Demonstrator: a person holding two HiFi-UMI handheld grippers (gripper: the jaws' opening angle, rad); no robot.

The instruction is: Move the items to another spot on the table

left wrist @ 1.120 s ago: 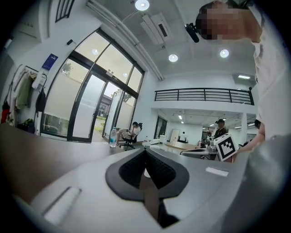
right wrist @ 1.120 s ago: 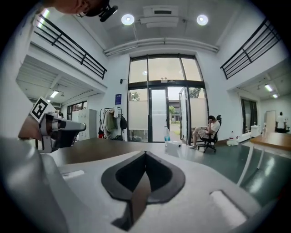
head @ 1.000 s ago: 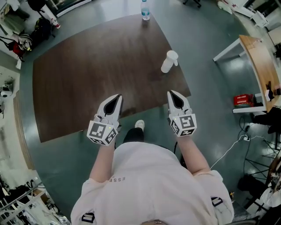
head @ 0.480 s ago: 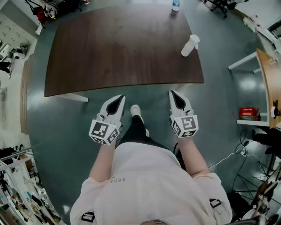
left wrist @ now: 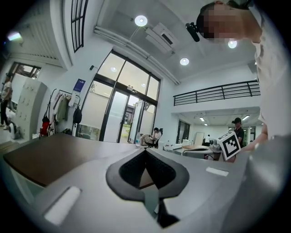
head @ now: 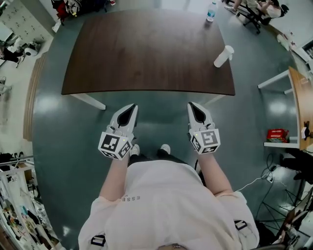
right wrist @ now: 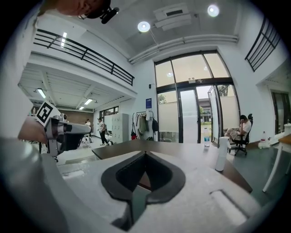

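A dark brown table [head: 146, 49] stands ahead of me, its near edge well beyond both grippers. On it, a white cylindrical container [head: 223, 56] rests by the right edge, and a clear water bottle [head: 211, 11] is at the far right corner. My left gripper [head: 132, 106] and right gripper [head: 192, 105] hang side by side over the grey floor, both shut with nothing between the jaws. The right gripper view shows the container [right wrist: 221, 154] and the bottle [right wrist: 207, 136] past its shut jaws [right wrist: 145, 157]. In the left gripper view the shut jaws [left wrist: 145, 152] point toward the table [left wrist: 50, 154].
A second wooden table [head: 301, 105] stands at the right, with a red box [head: 277, 135] on a low shelf beside it. Cables run over the floor at the lower right. People sit on chairs [head: 257, 12] beyond the table's far right corner. Clutter lines the left wall.
The table has slid away up the head view, so I now stand back from it. Both grippers, earlier over its near edge, now hang over the floor, still shut.
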